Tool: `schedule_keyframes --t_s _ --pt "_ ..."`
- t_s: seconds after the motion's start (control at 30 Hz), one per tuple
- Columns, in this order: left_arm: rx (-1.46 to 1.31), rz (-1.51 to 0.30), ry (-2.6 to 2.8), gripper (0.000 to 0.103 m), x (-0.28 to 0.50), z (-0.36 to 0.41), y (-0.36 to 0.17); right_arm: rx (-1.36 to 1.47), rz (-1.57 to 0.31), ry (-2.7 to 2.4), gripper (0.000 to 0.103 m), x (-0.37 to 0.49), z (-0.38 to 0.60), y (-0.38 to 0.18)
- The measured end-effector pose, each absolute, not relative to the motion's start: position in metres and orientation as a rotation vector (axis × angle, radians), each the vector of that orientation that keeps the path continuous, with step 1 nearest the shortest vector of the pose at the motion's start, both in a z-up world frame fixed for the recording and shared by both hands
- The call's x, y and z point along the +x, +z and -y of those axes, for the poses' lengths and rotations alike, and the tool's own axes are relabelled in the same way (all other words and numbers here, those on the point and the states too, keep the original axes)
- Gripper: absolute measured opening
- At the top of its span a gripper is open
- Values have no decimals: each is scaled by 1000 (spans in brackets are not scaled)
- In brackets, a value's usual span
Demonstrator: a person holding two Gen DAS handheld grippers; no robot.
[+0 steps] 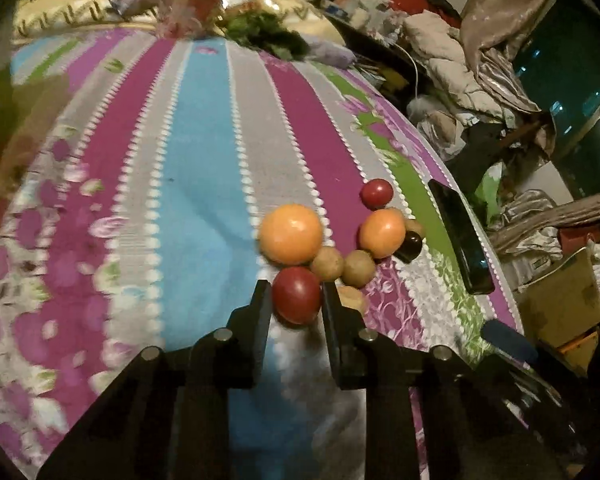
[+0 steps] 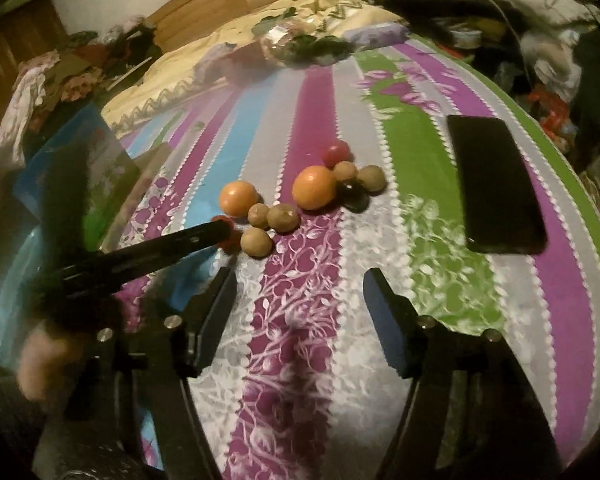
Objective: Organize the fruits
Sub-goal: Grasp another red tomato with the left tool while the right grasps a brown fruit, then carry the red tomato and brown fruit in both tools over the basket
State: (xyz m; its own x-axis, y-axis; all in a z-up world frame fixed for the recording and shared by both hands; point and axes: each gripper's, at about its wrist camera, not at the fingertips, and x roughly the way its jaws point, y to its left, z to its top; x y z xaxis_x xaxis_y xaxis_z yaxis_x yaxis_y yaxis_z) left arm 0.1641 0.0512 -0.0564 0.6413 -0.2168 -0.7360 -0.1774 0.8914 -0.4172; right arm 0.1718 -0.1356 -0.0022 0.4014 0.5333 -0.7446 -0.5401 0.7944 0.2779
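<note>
Left gripper (image 1: 296, 292) is seen closed around a red fruit (image 1: 296, 295), both fingers against its sides; right gripper (image 2: 300, 276) is held wide apart, empty, above the striped bedspread (image 2: 312, 320). Progress is judged early: fruits remain clustered on the spread, no sorted groups or container evident; 1 red fruit is in hand. 2 oranges (image 1: 291, 234) (image 1: 382, 233), smooth and glossy, are noted; several small brown fruits (image 1: 358, 267), 1 dark fruit (image 1: 410, 245), 1 further red fruit (image 1: 376, 193) lie beside them; a phone (image 2: 496, 184) lies well apart.
</note>
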Motion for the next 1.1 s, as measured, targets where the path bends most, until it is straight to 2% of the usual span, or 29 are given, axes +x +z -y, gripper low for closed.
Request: schedule_keyframes --t_s 0.23,0.4,0.57,0.77,0.97,1.1 --pt "-423 -879 27 25 138 -58 -63 -109 -947 794 49 180 83 -32" --pt "-420 -849 18 26 138 -57 -69 -151 -948 788 49 189 69 -40" --pt "-426 -848 25 28 142 -55 -73 -172 -941 768 34 194 65 -42" --pt "-426 -850 26 31 143 -54 -76 -220 -924 744 28 192 58 -45" --pt "-367 -850 73 27 142 -47 -69 -225 -860 686 27 182 65 -32" --pt "-343 -794 139 27 130 -45 -45 -201 -804 605 27 174 78 -7"
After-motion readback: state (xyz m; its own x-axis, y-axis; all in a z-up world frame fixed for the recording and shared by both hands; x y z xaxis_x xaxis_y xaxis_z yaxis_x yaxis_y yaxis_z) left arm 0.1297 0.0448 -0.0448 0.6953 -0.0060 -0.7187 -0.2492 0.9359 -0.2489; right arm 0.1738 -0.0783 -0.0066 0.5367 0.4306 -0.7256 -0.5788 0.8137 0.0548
